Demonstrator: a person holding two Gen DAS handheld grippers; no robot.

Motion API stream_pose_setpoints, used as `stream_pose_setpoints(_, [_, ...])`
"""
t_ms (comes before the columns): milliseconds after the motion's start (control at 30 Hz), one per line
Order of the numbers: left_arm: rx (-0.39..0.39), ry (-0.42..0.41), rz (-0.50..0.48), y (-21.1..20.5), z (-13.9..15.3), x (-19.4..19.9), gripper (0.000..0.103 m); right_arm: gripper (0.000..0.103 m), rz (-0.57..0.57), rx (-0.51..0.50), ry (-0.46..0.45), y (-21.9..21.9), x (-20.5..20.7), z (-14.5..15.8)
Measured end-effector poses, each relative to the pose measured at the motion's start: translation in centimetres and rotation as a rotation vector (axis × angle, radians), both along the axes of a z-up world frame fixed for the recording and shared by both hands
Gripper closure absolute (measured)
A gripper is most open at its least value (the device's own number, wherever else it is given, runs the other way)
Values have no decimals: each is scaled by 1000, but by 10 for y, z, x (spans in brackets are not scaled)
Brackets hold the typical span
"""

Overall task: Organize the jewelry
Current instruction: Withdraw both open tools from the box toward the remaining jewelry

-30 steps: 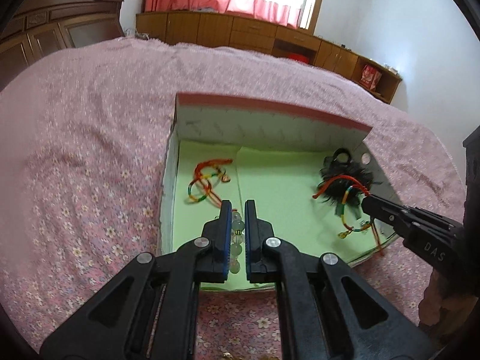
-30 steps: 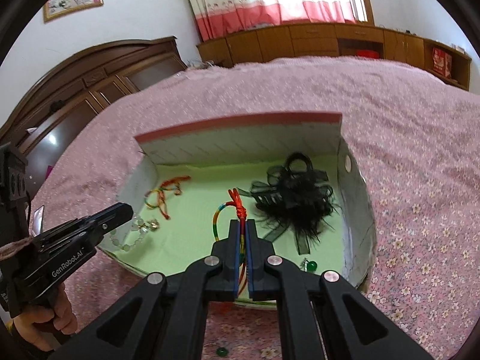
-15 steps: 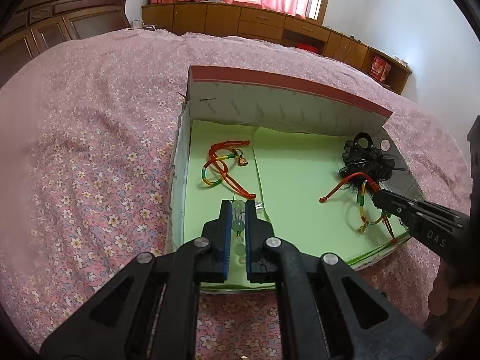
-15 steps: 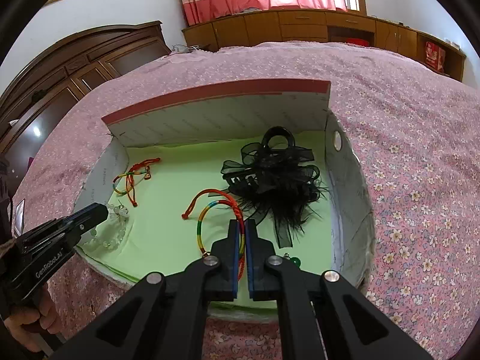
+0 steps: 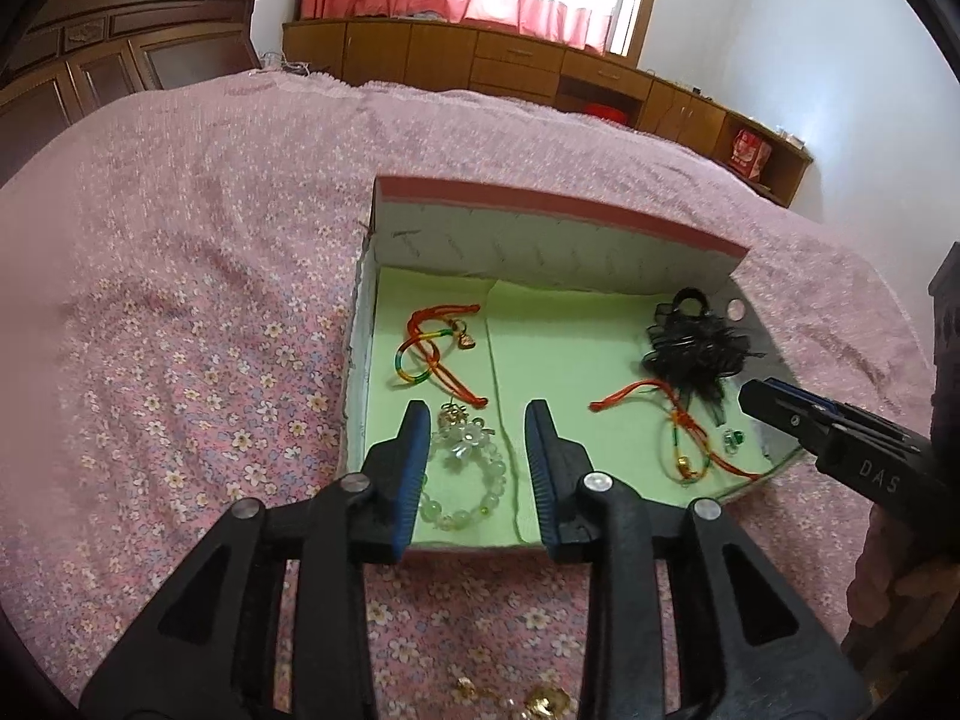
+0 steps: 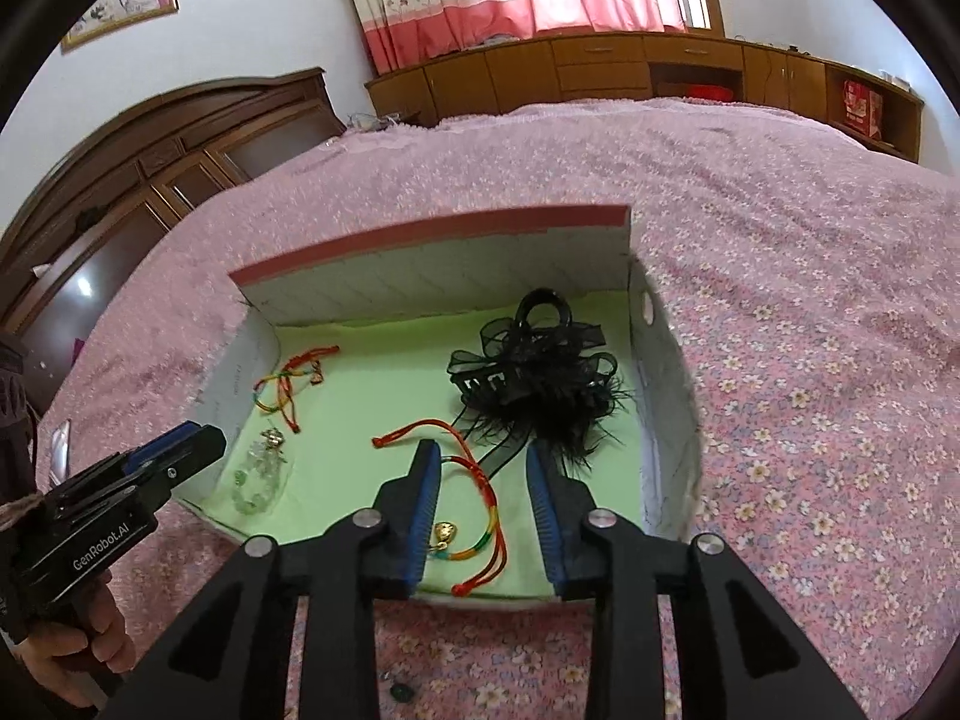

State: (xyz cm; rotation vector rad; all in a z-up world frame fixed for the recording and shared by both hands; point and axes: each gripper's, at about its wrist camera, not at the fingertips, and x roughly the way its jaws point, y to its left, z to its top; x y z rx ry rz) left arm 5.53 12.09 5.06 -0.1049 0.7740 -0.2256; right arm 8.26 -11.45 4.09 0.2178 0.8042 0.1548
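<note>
Both my grippers, left [image 5: 478, 438] and right [image 6: 483, 477], stand wide open, empty; bead bracelet [image 5: 465, 483] and cord bracelet [image 6: 474, 516] lie between their fingers in the box [image 5: 558, 210]; small pieces remain on the bed [image 5: 180, 300].

left gripper [image 5: 478, 468]: black frame, blue ribbed pads, silver screws, "GenRobot.AI" print | right gripper [image 6: 483, 501]: same build, "DAS" print

The box [image 5: 558, 252] looks like matt white cardboard, with a smooth green paper lining [image 5: 564, 330]. The bracelet [image 5: 462, 480] has glossy, glass-like clear beads. The cords [image 6: 474, 498] are woven thread. The hair clip [image 6: 540, 384] is black plastic with sheer ribbon and feathers. The bedspread [image 5: 180, 300] is soft flowered cloth.
</note>
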Motion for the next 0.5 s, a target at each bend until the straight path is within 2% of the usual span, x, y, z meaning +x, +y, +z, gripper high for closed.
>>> stream_pose_setpoints(267, [-4,-31,2,5,20,-19,77,71,-1,12,-56,-4,-29,23])
stream_pose_setpoints(500, [7,-27,-11,5,25,-34,77,70,3,35,-75,-4,-55,34])
